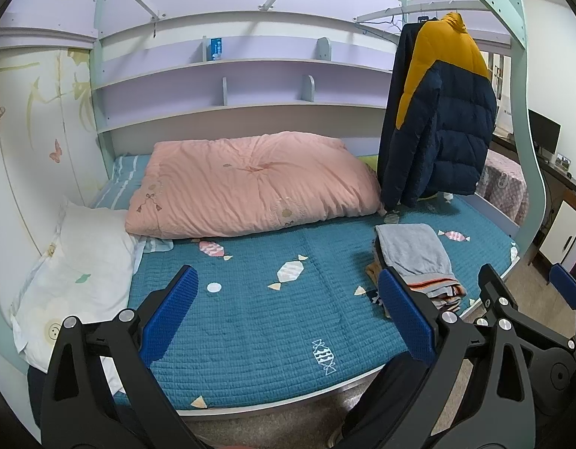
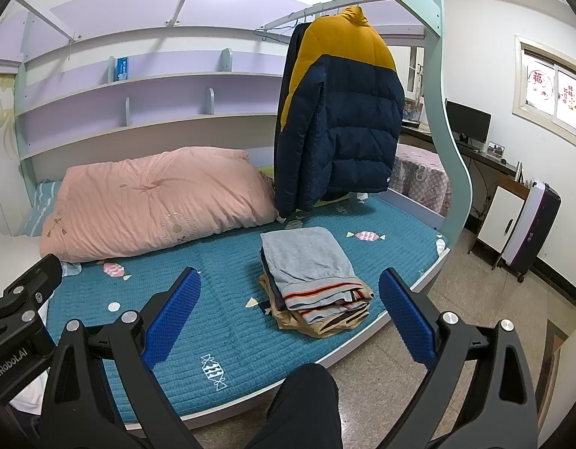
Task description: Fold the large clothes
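A navy and yellow puffer jacket (image 1: 441,112) (image 2: 340,112) hangs from a rail over the far right of the bed. On the teal quilted bedspread (image 1: 269,321) (image 2: 232,321) lies a pile of folded clothes (image 1: 419,262) (image 2: 314,277), a grey garment on top. My left gripper (image 1: 288,314) is open above the bedspread's near part, nothing between its blue pads. My right gripper (image 2: 290,314) is open too, held in front of the folded pile, and its fingers (image 1: 566,292) show at the right of the left wrist view.
A pink duvet (image 1: 250,183) (image 2: 153,198) lies bunched at the back of the bed, a white pillow (image 1: 74,280) at the left. Shelves (image 1: 243,86) run along the wall. A person's dark trouser leg (image 2: 306,408) stands by the bed edge. A desk, monitor (image 2: 467,123) and suitcase (image 2: 535,228) stand right.
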`<move>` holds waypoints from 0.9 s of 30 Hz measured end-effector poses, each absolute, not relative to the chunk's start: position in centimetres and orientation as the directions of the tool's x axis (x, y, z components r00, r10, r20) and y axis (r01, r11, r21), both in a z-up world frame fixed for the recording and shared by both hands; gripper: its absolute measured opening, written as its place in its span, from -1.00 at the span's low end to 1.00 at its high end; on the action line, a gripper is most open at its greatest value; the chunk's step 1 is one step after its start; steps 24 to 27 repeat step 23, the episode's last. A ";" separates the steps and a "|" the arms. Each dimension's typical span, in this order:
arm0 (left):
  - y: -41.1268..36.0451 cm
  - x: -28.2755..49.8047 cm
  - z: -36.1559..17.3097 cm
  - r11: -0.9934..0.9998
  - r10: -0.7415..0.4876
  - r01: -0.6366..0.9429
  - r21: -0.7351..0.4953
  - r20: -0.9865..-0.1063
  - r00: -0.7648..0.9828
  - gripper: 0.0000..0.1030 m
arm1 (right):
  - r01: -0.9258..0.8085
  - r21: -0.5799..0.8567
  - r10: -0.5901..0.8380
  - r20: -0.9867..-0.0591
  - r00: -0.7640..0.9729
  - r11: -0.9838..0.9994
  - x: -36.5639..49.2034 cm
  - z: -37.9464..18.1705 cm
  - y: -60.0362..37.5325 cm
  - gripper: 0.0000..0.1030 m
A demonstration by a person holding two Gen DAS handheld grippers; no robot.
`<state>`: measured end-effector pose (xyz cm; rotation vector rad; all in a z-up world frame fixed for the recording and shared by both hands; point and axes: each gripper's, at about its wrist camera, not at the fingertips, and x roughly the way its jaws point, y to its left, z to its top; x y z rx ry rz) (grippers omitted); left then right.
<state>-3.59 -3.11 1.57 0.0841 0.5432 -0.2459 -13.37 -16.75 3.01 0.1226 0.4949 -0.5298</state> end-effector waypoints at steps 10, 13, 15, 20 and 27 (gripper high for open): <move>-3.1 -3.8 1.4 0.967 -0.206 0.254 0.023 -0.519 0.830 0.89 | 0.516 -0.012 -0.456 -0.485 0.746 0.857 -13.6 3.0 -16.7 0.81; -3.2 -3.8 1.4 0.967 -0.206 0.254 0.023 -0.519 0.829 0.89 | 0.516 -0.013 -0.457 -0.484 0.746 0.857 -13.6 3.0 -16.7 0.81; -3.2 -3.8 1.4 0.967 -0.206 0.255 0.023 -0.519 0.830 0.89 | 0.516 -0.011 -0.456 -0.483 0.747 0.856 -13.7 3.0 -16.7 0.81; -3.0 -3.8 1.4 0.966 -0.209 0.259 0.025 -0.519 0.829 0.89 | 0.517 -0.011 -0.457 -0.484 0.746 0.856 -13.9 3.0 -16.7 0.81; -2.8 -3.8 1.3 0.965 -0.212 0.262 0.024 -0.520 0.827 0.89 | 0.520 -0.010 -0.459 -0.484 0.745 0.854 -13.9 3.0 -16.6 0.81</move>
